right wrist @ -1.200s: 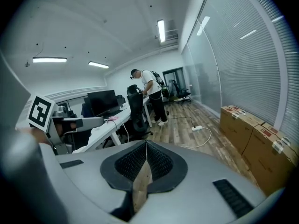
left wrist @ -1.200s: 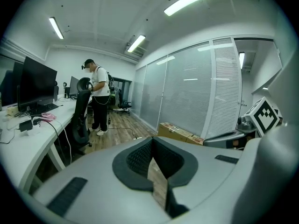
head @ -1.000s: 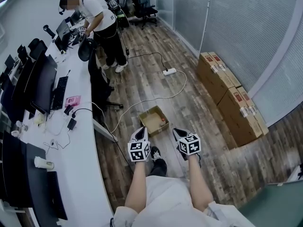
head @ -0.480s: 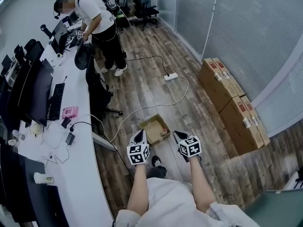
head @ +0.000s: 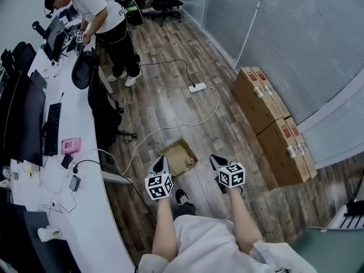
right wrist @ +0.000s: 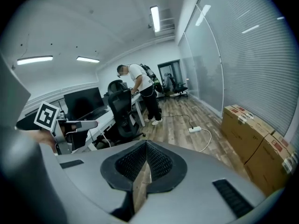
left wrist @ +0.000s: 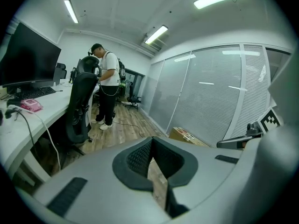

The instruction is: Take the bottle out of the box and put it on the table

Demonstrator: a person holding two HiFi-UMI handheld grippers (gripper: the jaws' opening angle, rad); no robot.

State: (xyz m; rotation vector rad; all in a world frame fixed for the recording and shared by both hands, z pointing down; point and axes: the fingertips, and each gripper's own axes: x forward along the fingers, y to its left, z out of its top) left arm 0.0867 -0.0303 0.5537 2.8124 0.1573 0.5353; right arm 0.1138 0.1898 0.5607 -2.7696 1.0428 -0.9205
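Note:
A small open cardboard box (head: 177, 154) sits on the wooden floor just ahead of my two grippers. Inside it, at its right end, lies a small thing with a red top (head: 191, 160), too small to make out as the bottle. My left gripper (head: 160, 162) hangs at the box's near left corner and my right gripper (head: 215, 161) a little to the box's right, both above the floor. Each is shut with nothing between the pads, as the left gripper view (left wrist: 151, 141) and right gripper view (right wrist: 146, 144) show. The long white table (head: 85, 201) runs along the left.
A person (head: 101, 7) stands at the table's far end beside a black office chair (head: 94, 81). Monitors, a keyboard (head: 51, 128) and a paper cup (head: 48, 233) lie on the table. A power strip (head: 197, 87) with its cable crosses the floor. Stacked cartons (head: 267, 115) line the right wall.
Both grippers have travelled forward across the floor and the open box now lies right at their tips. Their jaws have stayed shut.

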